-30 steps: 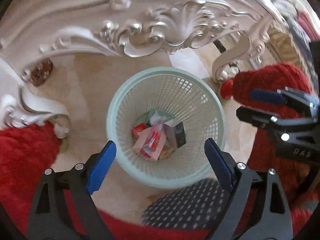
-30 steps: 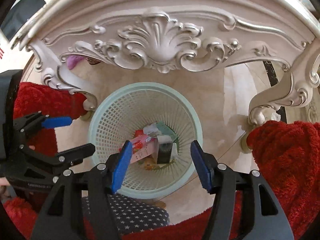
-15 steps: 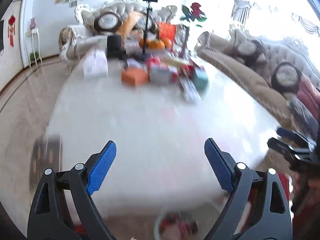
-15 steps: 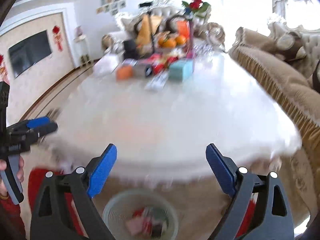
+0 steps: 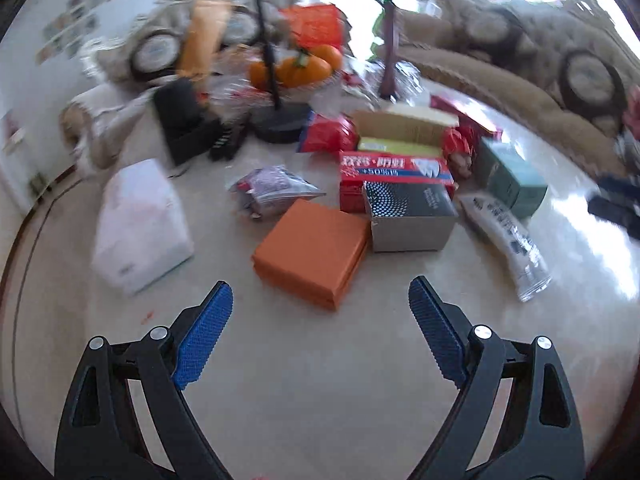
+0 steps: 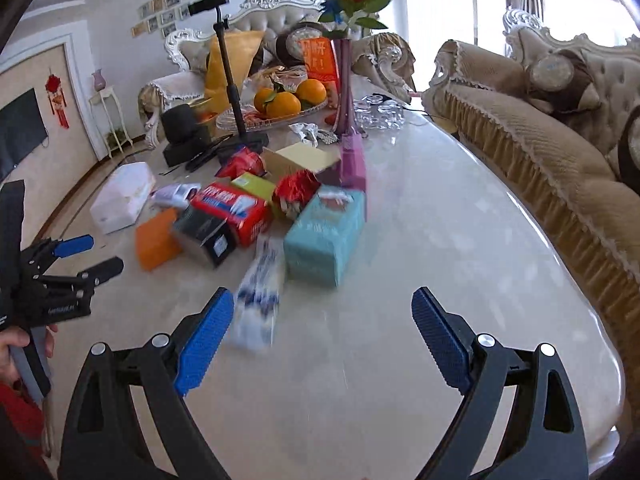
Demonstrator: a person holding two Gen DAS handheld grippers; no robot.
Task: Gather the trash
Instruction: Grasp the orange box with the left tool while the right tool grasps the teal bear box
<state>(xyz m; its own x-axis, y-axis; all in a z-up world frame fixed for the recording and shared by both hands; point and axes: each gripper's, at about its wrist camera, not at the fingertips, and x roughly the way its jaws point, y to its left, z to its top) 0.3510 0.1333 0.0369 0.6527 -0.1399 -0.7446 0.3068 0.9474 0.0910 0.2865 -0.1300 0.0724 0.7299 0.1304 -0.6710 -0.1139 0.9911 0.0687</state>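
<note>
Over the near end of the marble table [image 6: 460, 240], both grippers hang empty with their jaws spread wide. The right gripper [image 6: 322, 320] has just been opening, and nothing lies between its blue pads. The left gripper [image 5: 320, 312] is likewise released, tilted down toward the clutter ahead of it.

Rubbish waiting for collection sits bunched in the middle of the table. Nearest the left gripper lies an orange box [image 5: 314, 252], flat on the marble, with a black-and-silver carton [image 5: 408, 216] touching its far right corner and a red carton with white print [image 5: 394, 174] just behind that. A crumpled clear wrapper [image 5: 272, 192] lies behind the orange box, and a white tissue pack [image 5: 140, 224] stands apart to the left. Ahead of the right gripper's left pad lies a blue-and-white plastic sachet [image 6: 258, 300], beside a teal box [image 6: 326, 236].

Farther back stand a dish of oranges [image 6: 284, 100], a rose in a purple vase [image 6: 346, 80] and a phone stand [image 6: 236, 92]; these look like furnishings rather than trash. Wide jaws suit the boxy cartons, so each tool seems readied for a fresh pick, the orange box and the sachet being the likeliest targets.
</note>
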